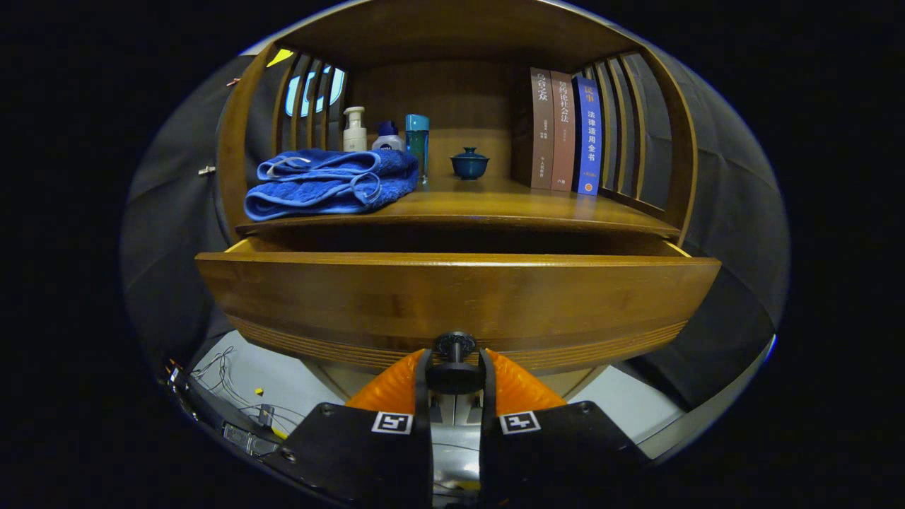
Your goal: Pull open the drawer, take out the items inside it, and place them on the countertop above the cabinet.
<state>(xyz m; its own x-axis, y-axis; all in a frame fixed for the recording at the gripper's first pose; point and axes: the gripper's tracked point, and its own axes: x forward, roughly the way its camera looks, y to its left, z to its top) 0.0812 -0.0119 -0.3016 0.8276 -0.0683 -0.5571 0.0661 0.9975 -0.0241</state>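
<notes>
A: Drawer [456,297] first. Lower middle of frame, wooden front, partly pulled out from the cabinet [237,141]; dark gap shows along its top edge. Inside not visible, so can't say what items are in there.

B: Tool [455,376]?

A: Bottom center, narrow, both fingers [396,385] pinched on the knob [454,357], a small dark round one on a short stem at the drawer front's lower middle.

B: Handling?

A: Judgement: drawer's rigid solid wood, probably fairly heavy, slides straight. Knob's the only grab point. It's small and smooth, so fingers could slip off if the pull goes off-axis. Keep pulling straight out, level.

B: Progress?

A: Early, I'd say. Drawer looks open partway, nothing taken out yet as far as I can see. Next needs more pull, then release and reach in from above.

B: Tabletop [495,205]?

A: Middle of frame, just above the drawer, already busy. Folded blue towel [329,184] at left, soft, hanging slightly over the front edge. Behind it a pump bottle [354,131], a small blue-capped bottle [387,136], a tall teal bottle [417,145]. Small lidded blue cup [469,164] at center, fragile looking. Three upright books [565,131] upper right.

B: Free space?

A: Bare wood between cup and front edge, center-right. Best drop zone, I'd guess. Slatted sides [622,127] either end.
</notes>
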